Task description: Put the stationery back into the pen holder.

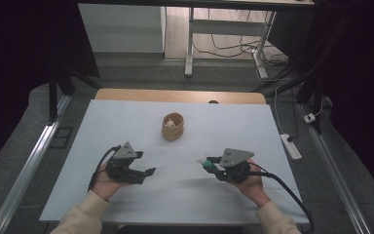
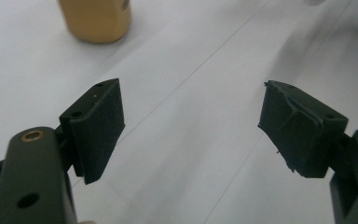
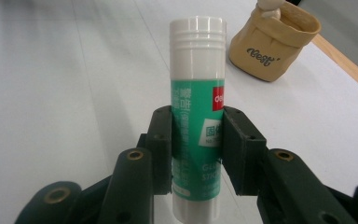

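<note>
Glossy plastic glue stick (image 3: pixel 196 116), matt tan paper-like pouch (image 3: pixel 272 44), smooth matt white table (image 1: pixel 126 122).

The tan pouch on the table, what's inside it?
Something pale pokes out of the top of the tan pouch; its sides hide the rest, so I can't tell what it is. The glue stick is outside, in the right gripper.

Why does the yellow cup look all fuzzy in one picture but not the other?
In the left gripper view the tan cup sits far off and out of focus, cut by the top edge; in the right gripper view it is sharper, its lettering readable, behind the crisp glue stick.
</note>
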